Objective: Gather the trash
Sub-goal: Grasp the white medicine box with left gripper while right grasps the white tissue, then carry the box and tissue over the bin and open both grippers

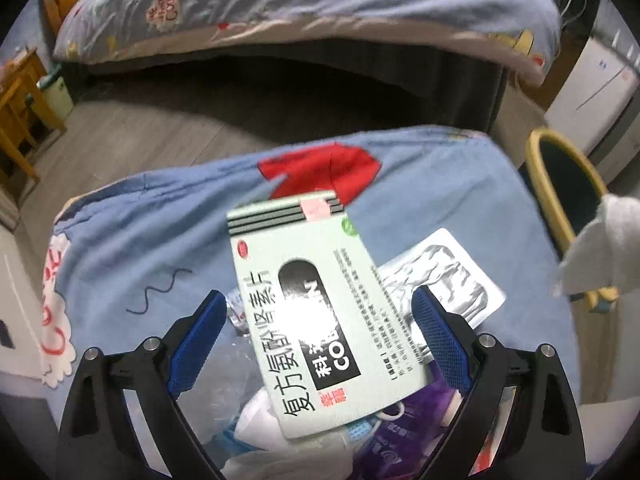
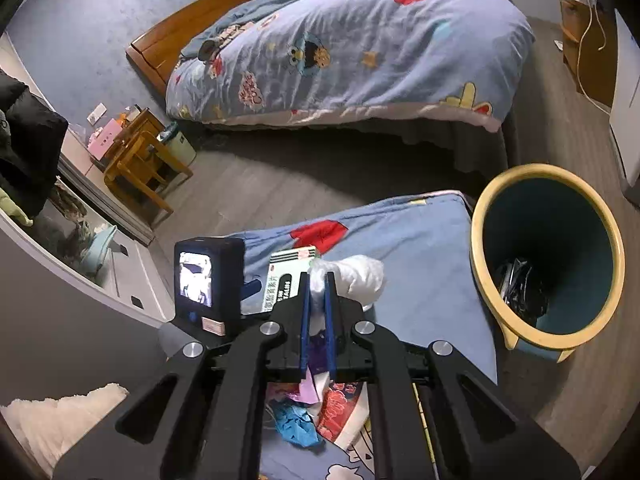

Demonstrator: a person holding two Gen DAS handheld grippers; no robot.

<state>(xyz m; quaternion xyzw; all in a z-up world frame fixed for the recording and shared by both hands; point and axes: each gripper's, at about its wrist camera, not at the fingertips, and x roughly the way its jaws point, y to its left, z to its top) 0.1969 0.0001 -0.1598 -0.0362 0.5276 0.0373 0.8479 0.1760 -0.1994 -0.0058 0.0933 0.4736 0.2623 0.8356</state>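
Observation:
A pale green medicine box (image 1: 308, 312) lies on a blue cartoon cloth (image 1: 160, 240) among trash: a silver foil pack (image 1: 444, 276), a purple wrapper (image 1: 404, 432) and white tissue. My left gripper (image 1: 320, 320) is open, its blue pads on either side of the box, not touching it. My right gripper (image 2: 318, 280) is shut on a crumpled white tissue (image 2: 356, 276), held above the cloth; the tissue also shows at the right edge of the left wrist view (image 1: 600, 256). A yellow-rimmed teal bin (image 2: 548, 256) stands to the right with dark trash inside.
A bed with a blue cartoon duvet (image 2: 352, 52) stands beyond a strip of grey wood floor. A wooden stool (image 2: 140, 164) and a small pale bin (image 2: 180, 144) are at the left. The left gripper's camera unit (image 2: 208, 280) shows in the right wrist view.

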